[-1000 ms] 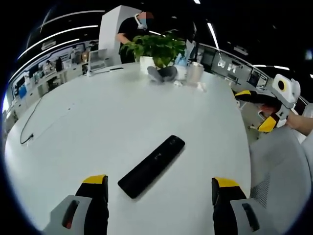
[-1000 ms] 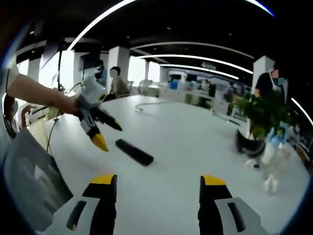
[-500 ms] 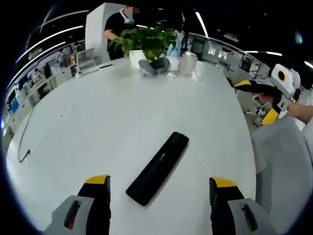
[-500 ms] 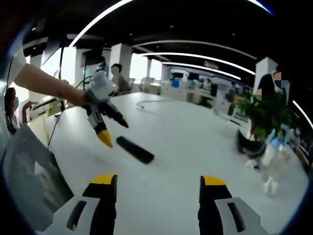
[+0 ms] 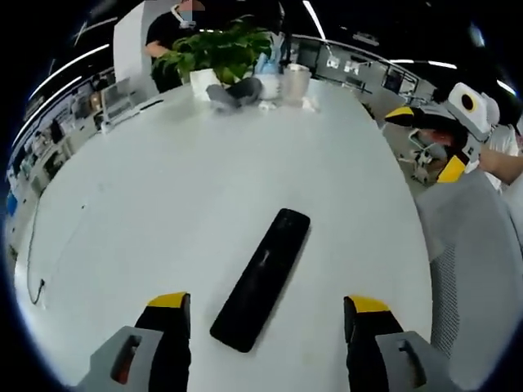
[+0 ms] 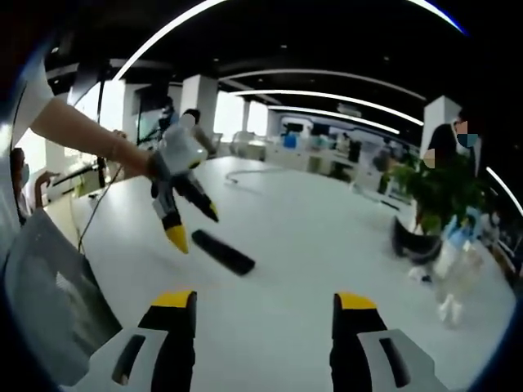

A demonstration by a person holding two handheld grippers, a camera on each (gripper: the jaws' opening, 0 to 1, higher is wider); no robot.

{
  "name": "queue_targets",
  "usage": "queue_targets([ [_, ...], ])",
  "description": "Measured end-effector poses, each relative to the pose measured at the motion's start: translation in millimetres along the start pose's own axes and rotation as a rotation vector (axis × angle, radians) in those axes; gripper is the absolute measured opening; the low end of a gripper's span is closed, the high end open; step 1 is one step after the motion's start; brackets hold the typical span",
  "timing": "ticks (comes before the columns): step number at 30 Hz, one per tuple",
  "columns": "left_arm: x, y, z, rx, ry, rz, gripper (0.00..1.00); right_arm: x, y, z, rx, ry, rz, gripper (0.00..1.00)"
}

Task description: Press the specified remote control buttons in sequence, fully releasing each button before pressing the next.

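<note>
In the left gripper view the left gripper is hovering with jaws apart over a black remote control lying flat on the white table — between the jaw tips, untouched. Farther off, a potted plant is standing. At right, the right gripper is hanging beyond the table edge, jaws apart — beside a grey chair.

Black slim remote control, flat on white table
</note>
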State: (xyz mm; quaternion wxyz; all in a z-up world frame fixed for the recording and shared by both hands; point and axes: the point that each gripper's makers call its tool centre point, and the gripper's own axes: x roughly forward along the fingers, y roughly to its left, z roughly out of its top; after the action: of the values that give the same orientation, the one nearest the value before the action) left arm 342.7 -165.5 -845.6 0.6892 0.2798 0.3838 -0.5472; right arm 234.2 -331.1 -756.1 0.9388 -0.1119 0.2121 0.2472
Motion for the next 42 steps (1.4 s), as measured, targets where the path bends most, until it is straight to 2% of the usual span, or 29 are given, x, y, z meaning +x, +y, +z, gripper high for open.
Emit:
queue_targets([
  [1, 1, 0.9, -3.0, 0.028, 0.026, 0.000, 0.77, 0, -1, 0.0, 0.000, -0.001, -0.003, 0.66],
  [8, 9, 3.2, -5.5, 0.021, 0.053, -0.021, 0.75, -1, -4, -0.8, 0.002, 0.000, -0.017, 0.65],
  [14, 16, 1.4, -11.4, 0.070, 0.106, -0.039, 0.74, 0, -3, -2.0, -0.004, 0.008, -0.011, 0.65],
  [21, 18, 4.0, -8.7, 0.077, 0.113, -0.045, 0.71, 1, -3, -3.7, -0.008, 0.017, -0.011, 0.65],
  [24, 18, 8.0, -10.8, 0.116, 0.132, -0.037, 0.67, 1, -2, -4.0, -0.011, 0.020, -0.010, 0.65],
  [29, 19, 6.9, -7.8, 0.113, 0.118, -0.045, 0.63, 1, -2, -4.6, -0.016, 0.025, -0.010, 0.65],
  [36, 20, 5.3, -2.0, 0.129, 0.084, -0.050, 0.45, 1, -1, -5.4, -0.021, 0.032, -0.007, 0.64],
  [40, 21, 4.3, 0.1, 0.140, 0.058, -0.046, 0.29, 1, 0, -5.6, -0.024, 0.034, -0.004, 0.64],
  [42, 20, 3.4, -0.4, 0.139, 0.048, -0.043, 0.27, 1, 0, -5.7, -0.026, 0.035, -0.003, 0.64],
])
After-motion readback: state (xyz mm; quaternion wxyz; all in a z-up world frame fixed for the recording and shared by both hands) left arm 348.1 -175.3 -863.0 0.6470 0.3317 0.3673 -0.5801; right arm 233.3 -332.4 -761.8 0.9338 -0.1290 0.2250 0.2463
